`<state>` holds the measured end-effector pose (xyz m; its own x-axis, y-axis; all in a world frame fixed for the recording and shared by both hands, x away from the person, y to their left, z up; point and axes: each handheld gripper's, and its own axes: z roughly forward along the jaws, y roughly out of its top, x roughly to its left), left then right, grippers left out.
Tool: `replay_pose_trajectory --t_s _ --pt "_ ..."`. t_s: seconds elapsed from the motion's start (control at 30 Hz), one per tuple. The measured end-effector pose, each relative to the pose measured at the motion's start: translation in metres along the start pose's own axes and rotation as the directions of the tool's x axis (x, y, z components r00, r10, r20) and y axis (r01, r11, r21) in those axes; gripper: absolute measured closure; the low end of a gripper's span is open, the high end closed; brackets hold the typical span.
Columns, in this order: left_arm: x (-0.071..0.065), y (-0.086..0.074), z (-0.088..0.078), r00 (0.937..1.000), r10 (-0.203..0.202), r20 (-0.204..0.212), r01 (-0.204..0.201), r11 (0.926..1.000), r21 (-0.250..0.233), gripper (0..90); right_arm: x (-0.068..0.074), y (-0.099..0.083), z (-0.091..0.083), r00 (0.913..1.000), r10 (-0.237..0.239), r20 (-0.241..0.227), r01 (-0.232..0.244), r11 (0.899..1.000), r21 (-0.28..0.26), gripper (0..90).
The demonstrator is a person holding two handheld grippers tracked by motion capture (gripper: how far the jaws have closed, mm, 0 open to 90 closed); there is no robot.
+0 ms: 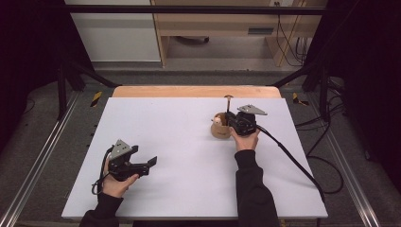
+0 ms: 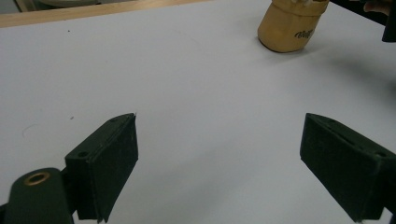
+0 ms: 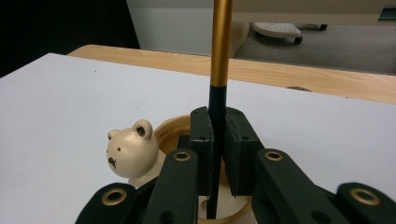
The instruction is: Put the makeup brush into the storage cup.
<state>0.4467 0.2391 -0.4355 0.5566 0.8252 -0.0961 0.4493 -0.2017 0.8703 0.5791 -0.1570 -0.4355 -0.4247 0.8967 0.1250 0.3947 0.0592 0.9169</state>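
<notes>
Right gripper [image 3: 217, 140] clamps upright stick [image 3: 220, 51] over bear cup [image 3: 140, 149].

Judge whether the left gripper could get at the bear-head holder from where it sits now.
Probably yes. The left gripper has its jaws open and bare white table between it and the bear-head holder. However, the right gripper sits over the holder, clamped on the gold-and-black pen, so only the near side is free.

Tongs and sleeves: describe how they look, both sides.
Left tongs: black body, two flat black pads, brass-coloured rivets at the links, a grey three-cornered plate on top, a black cable looping by the wrist. Right tongs: the same black build, brass rivets, grey plate and a long black cable trailing off the table. Both sleeves are black.
</notes>
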Motion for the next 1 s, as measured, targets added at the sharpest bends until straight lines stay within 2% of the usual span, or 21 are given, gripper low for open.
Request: replay_pose_trajectory --t_s 0.4,0.67,0.87,0.9,1.0 --pt "0.000 0.000 0.000 1.0000 0.001 0.001 -0.001 1.0000 0.002 11.2 0.001 -0.004 0.002 0.9998 -0.020 0.009 0.020 0.999 0.031 82.7" --pt "0.000 0.000 0.000 1.0000 0.001 0.000 -0.001 1.0000 0.003 11.2 0.001 -0.004 -0.001 0.9993 -0.035 0.009 0.035 0.999 0.037 79.1" --pt "0.000 0.000 0.000 1.0000 -0.001 -0.001 0.001 1.0000 0.001 11.2 0.001 -0.005 -0.014 0.9994 -0.036 -0.002 0.036 0.999 0.019 72.7" --pt "0.000 0.000 0.000 1.0000 -0.001 -0.001 0.001 1.0000 0.002 11.2 -0.001 -0.005 -0.020 0.9995 -0.031 -0.008 0.032 0.999 0.017 68.5" --pt "0.000 0.000 0.001 1.0000 0.001 -0.001 -0.001 1.0000 0.006 11.2 -0.003 -0.006 -0.027 0.9994 -0.035 -0.010 0.035 0.999 0.018 65.0"
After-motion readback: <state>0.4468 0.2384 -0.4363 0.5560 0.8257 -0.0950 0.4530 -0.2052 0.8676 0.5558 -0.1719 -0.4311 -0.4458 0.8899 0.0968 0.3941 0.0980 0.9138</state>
